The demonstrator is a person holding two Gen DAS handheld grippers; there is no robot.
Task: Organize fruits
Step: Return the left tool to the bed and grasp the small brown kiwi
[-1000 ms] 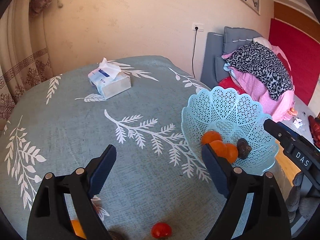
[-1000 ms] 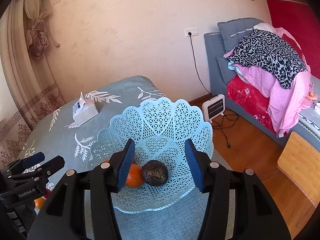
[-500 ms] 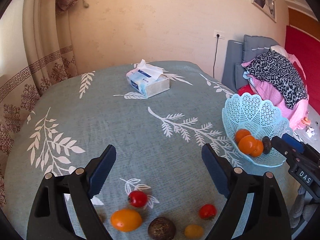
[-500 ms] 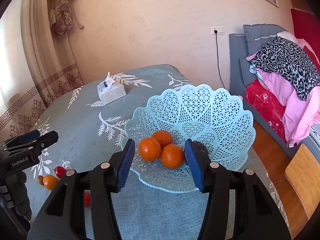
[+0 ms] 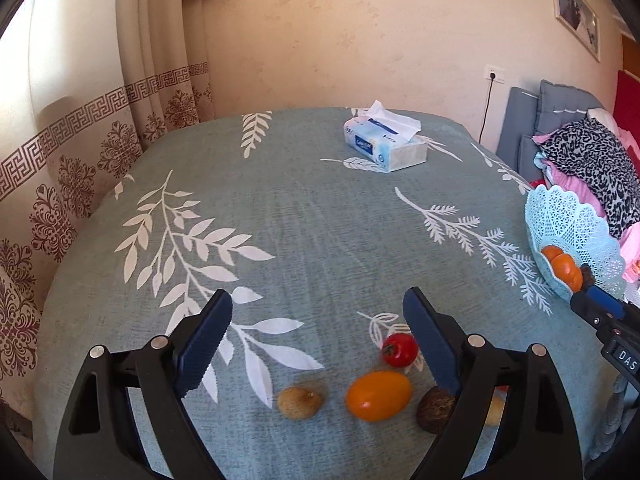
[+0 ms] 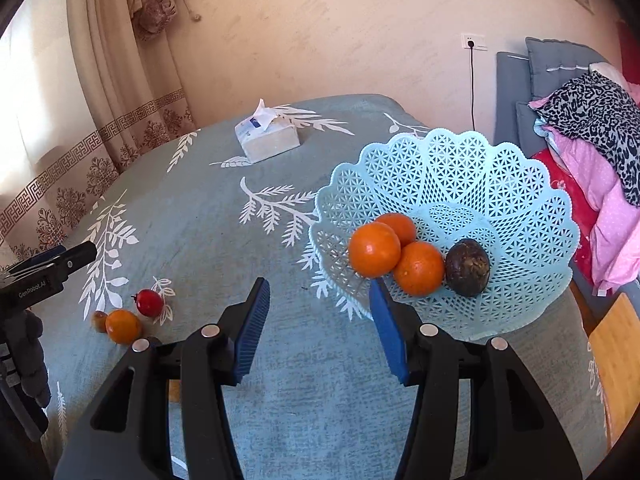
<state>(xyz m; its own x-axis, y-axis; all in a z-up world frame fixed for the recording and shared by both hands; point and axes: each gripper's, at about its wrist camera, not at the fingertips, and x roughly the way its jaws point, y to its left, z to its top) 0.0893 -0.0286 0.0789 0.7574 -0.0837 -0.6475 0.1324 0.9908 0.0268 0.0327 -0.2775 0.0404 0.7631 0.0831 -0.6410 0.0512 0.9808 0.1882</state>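
- Hovering over the teal leaf-print tablecloth (image 5: 320,216), the left gripper (image 5: 318,340) has its blue fingers (image 5: 204,340) spread wide apart with nothing between them.
- Lying loose on the cloth just beyond those fingers is a small row of fruit: a pale brown round fruit (image 5: 300,402), an orange oval fruit (image 5: 378,395), a dark brown round fruit (image 5: 436,414) partly behind the right-hand finger, and a red tomato (image 5: 400,349) a little farther out.
- A yellowish fruit (image 5: 495,410) shows only as a sliver behind the same finger.
- Pointing at the near edge of the light blue lattice basket (image 6: 500,168), the right gripper (image 6: 318,324) holds its fingers (image 6: 252,328) moderately apart, gripping nothing.
- Inside the basket three oranges (image 6: 374,249) sit clustered and touching, with a dark wrinkled fruit (image 6: 467,267) just beside them.
- The basket stands near the table's edge, well apart from the loose fruit.
- A tissue box (image 5: 386,144) rests toward the far side of the table.
- Patterned curtains (image 5: 80,152) hang at the left; a pile of clothes (image 6: 592,128) lies on grey seating beyond the basket.
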